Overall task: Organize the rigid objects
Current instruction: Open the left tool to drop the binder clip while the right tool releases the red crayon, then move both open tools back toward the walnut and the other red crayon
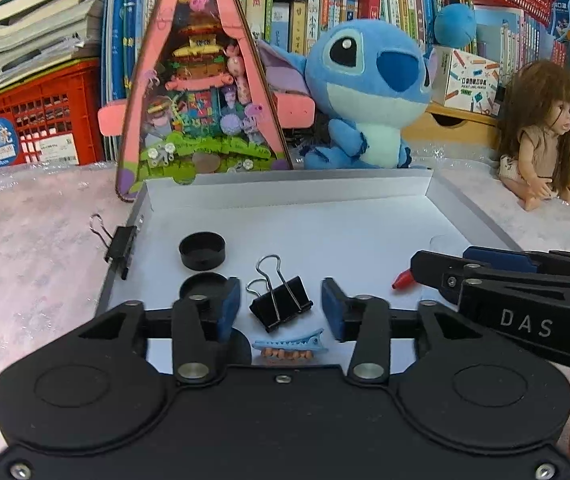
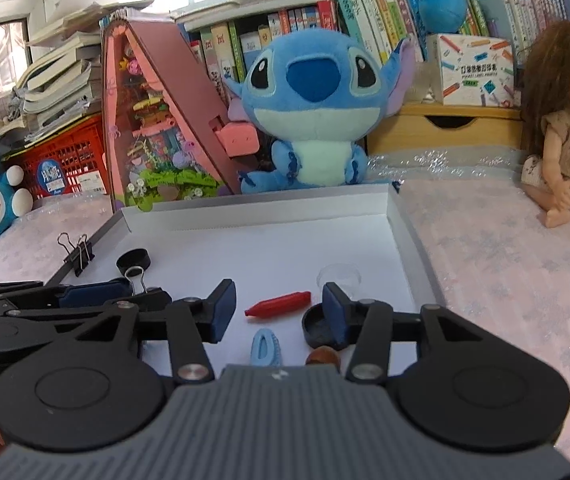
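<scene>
A white shallow tray (image 1: 325,208) (image 2: 269,216) holds small items. My left gripper (image 1: 281,308) is open, its pads either side of a black binder clip (image 1: 281,300). A light blue hair clip (image 1: 289,345) lies just in front of it. Two black round caps (image 1: 202,250) lie at the left. My right gripper (image 2: 279,312) is open above a red crayon-like stick (image 2: 279,304), which also shows in the left wrist view (image 1: 401,279). A black cap (image 2: 319,326), a clear cup (image 2: 339,276) and the hair clip (image 2: 265,348) lie near it.
Another binder clip (image 1: 119,242) (image 2: 79,254) grips the tray's left rim. Behind the tray stand a pink triangular toy house (image 1: 201,92), a blue plush (image 1: 365,92) and a doll (image 1: 541,132). A brown round object (image 2: 323,357) lies by the right gripper.
</scene>
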`<act>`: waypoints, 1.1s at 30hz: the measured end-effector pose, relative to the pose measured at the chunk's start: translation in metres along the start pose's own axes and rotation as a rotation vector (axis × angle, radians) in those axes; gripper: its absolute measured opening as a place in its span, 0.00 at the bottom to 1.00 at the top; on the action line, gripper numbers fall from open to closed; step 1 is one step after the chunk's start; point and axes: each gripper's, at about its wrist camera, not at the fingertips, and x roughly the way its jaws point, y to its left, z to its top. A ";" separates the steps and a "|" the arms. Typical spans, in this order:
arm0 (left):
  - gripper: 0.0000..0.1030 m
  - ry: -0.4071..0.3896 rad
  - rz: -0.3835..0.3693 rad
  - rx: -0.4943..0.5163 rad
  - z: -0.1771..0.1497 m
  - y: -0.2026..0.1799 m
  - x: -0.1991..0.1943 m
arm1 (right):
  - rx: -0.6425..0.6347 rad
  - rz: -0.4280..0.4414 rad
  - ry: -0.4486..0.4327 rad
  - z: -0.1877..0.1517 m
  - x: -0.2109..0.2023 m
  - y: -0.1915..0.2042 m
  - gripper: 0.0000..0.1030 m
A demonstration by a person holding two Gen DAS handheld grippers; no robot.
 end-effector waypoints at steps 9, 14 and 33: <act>0.65 -0.031 -0.002 0.025 0.001 -0.003 -0.036 | -0.022 0.008 -0.059 0.003 -0.035 0.000 0.66; 0.72 -0.052 -0.005 0.064 -0.004 -0.006 -0.059 | -0.046 0.010 -0.075 -0.002 -0.056 0.001 0.67; 0.76 -0.068 -0.100 0.107 -0.067 -0.001 -0.142 | -0.168 0.095 -0.120 -0.059 -0.144 0.016 0.73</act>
